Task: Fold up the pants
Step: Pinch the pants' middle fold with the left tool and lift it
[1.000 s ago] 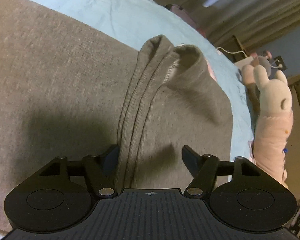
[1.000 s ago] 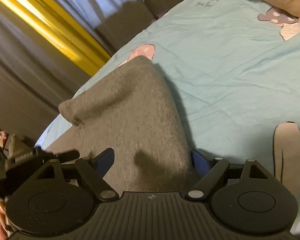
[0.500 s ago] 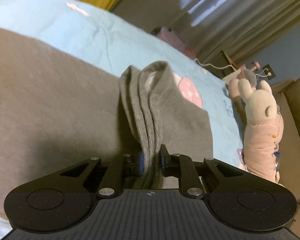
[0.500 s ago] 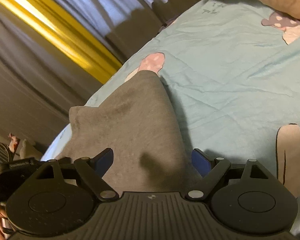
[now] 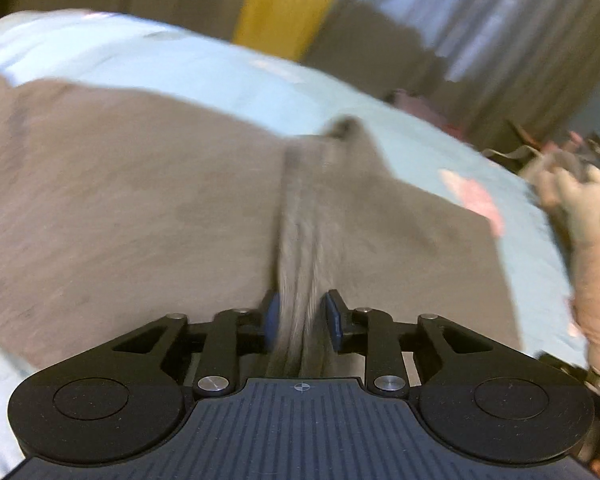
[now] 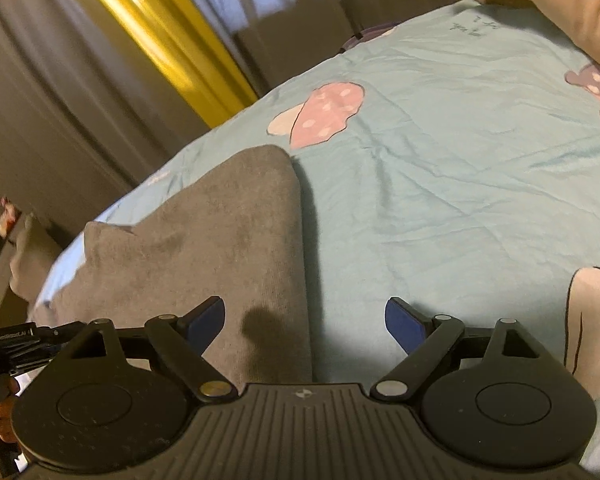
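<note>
Left tongs (image 5: pixel 300 316) lifted, pants (image 5: pixel 140 200) fold between

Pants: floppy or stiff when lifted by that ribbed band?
Likely floppy: the pants sag into soft folds beside the left gripper. The bunched band probably grips well, not slippery. Knit looks thick, so some drag on the sheet.

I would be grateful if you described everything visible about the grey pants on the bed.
The grey pants look like soft knit fabric, plain and unpatterned. They lie spread on the light blue printed bedsheet, partly folded, with a rounded corner near a pink mushroom print. A ribbed band is gathered into a raised ridge that runs between the jaws of the left gripper, which have just been opening slightly; whether they still press the cloth is unclear in the blur. The right gripper hangs open above the pants' edge.
</note>
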